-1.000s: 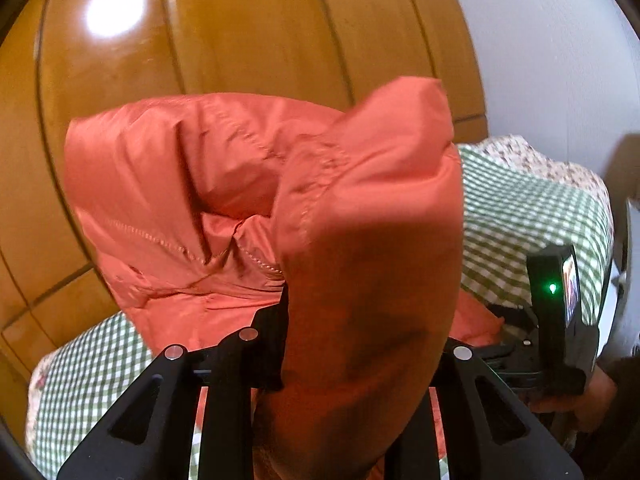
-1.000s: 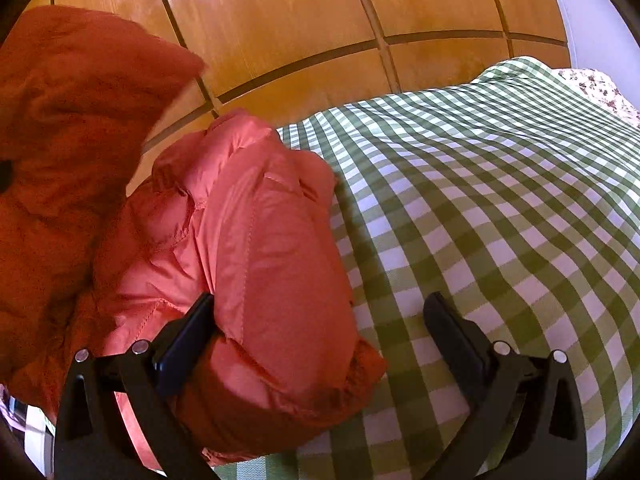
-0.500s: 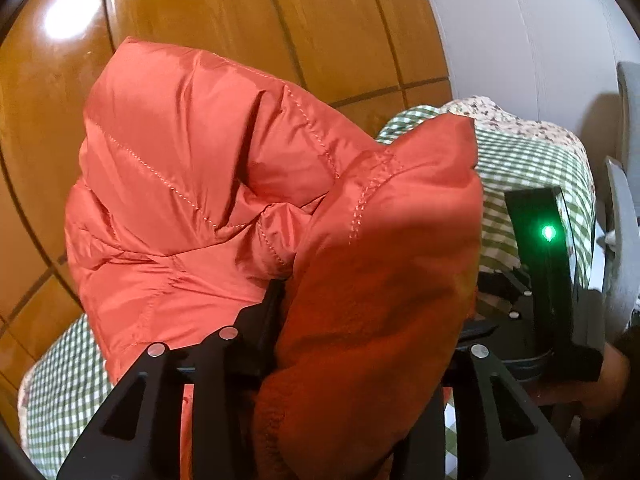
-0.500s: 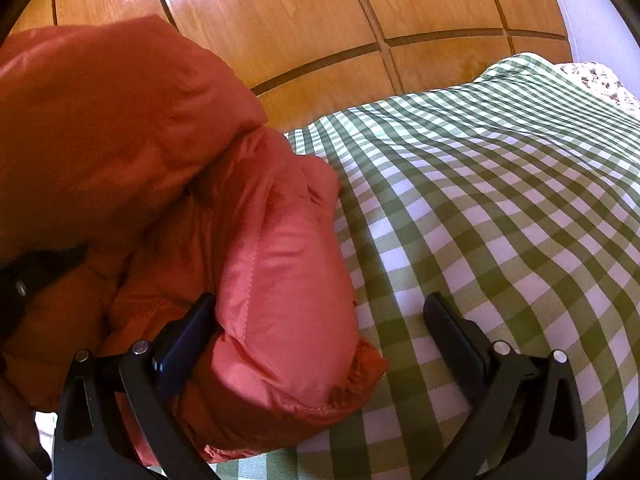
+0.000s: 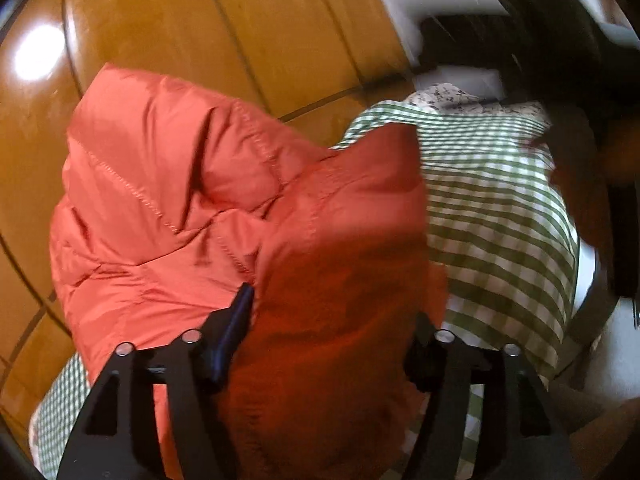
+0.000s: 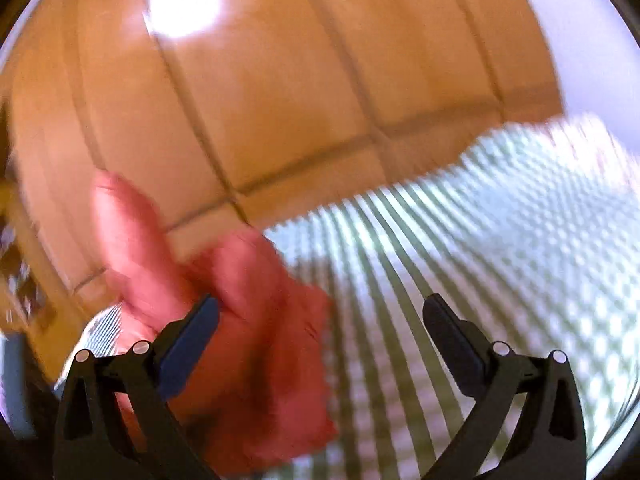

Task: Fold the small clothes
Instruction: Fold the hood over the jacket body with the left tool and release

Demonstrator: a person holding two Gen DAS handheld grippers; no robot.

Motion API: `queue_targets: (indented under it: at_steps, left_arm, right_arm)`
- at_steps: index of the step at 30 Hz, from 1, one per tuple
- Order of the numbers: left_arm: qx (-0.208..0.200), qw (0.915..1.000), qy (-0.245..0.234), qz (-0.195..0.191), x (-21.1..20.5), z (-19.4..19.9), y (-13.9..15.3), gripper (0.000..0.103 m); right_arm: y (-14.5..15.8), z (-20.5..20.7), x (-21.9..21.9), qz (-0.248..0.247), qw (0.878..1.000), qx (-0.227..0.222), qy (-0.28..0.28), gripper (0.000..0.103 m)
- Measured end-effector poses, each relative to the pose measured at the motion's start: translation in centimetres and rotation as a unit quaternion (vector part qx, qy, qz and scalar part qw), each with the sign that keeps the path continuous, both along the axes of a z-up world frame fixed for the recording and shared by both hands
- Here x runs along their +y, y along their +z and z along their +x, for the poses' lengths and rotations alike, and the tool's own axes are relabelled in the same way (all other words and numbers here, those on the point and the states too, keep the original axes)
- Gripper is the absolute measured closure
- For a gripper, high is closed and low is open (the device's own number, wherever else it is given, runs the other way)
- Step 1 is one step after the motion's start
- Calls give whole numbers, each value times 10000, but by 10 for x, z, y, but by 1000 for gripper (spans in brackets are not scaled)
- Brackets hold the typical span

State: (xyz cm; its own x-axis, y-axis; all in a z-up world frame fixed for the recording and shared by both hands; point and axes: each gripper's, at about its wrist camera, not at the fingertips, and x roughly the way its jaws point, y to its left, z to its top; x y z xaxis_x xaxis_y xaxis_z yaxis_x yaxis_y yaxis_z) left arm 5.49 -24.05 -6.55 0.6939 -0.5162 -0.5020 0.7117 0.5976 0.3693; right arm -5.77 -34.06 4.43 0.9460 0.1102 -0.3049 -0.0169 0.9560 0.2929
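An orange-red quilted puffer jacket (image 5: 168, 200) fills the left wrist view, bunched over the green-checked bed cover (image 5: 500, 216). My left gripper (image 5: 332, 320) has its fingers set wide with a thick fold of the jacket between them; the right fingertip is hidden by cloth. In the blurred right wrist view the jacket (image 6: 256, 320) lies at lower left, against the left finger (image 6: 192, 340). My right gripper (image 6: 320, 340) is open and holds nothing, above the checked cover (image 6: 500, 260).
A glossy wooden headboard (image 5: 200, 32) stands behind the bed in both views. A floral pillow (image 5: 444, 96) lies at the bed's far end. A white wall (image 6: 592, 40) is at the right. A dark blurred shape (image 5: 560, 40) crosses the upper right.
The right gripper has swung up and away; its view is now blurred and the jacket sits lower and smaller. The left gripper has turned right, its fingers standing wider around the fold.
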Motion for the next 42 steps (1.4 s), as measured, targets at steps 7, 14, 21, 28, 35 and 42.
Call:
queue_targets:
  at_steps: [7, 14, 21, 28, 35, 42]
  left_arm:
    - [10, 10000, -43, -29, 3, 0, 2, 38]
    - [82, 9997, -234, -3, 12, -3, -1, 35]
    - [406, 9948, -835, -421, 49, -27, 23, 35]
    - [767, 9906, -435, -1048, 90, 1, 68, 35]
    - [1108, 9802, 1163, -1155, 57, 110, 96, 30]
    - [1175, 9661, 2250, -465, 23, 197, 73, 23]
  right_arm:
    - [59, 64, 82, -1306, 9841, 30, 1207, 2]
    - [2, 159, 72, -1344, 9763, 1610, 530, 2]
    - [-71, 159, 13, -56, 9860, 1661, 116, 2]
    - [-88, 134, -6, 450, 9916, 1211, -67, 2]
    - [-65, 117, 8, 158, 9936, 1117, -90, 2]
    - [-38, 112, 10, -358, 9922, 931, -748, 2]
